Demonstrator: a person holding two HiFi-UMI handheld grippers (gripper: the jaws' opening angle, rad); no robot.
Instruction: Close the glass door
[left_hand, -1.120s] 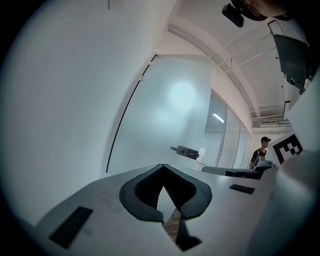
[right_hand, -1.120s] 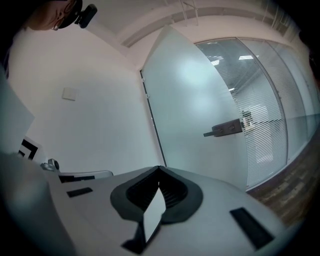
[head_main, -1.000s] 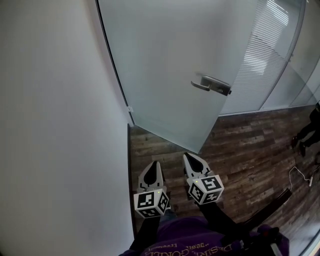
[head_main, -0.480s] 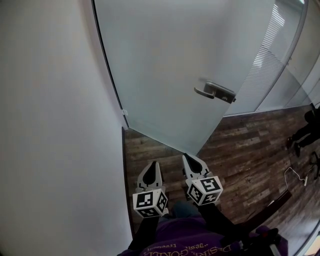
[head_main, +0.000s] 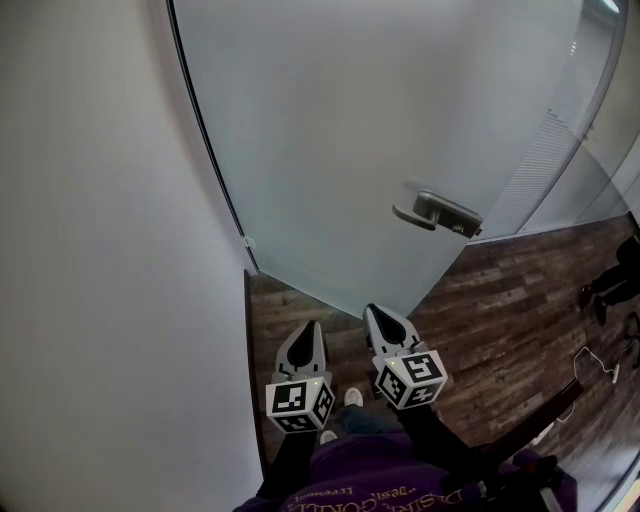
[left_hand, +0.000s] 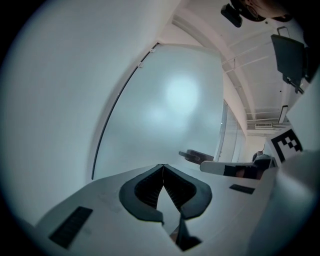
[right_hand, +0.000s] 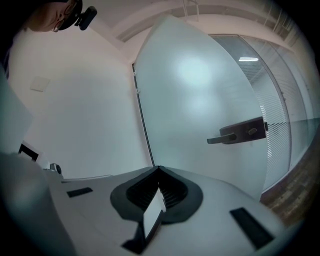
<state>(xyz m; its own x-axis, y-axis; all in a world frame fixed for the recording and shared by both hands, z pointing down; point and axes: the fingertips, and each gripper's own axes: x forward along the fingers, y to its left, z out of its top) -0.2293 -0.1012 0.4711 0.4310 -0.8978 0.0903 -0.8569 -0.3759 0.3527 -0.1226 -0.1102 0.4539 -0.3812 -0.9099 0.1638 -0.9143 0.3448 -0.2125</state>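
Left gripper, right gripper held closed, nothing between jaws. Glass door ajar; handle near free edge not yet reached. Handle best engaged squarely, door swung steadily.

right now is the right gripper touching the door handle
Apart. In the right gripper view the door handle sits well beyond and to the right of the shut right gripper.

frosted pale glass door, dark wood-plank floor

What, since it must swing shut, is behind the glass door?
The frosted glass door shows only diffuse light; anything behind is hidden. Past its edge: wood floor, glass partitions.
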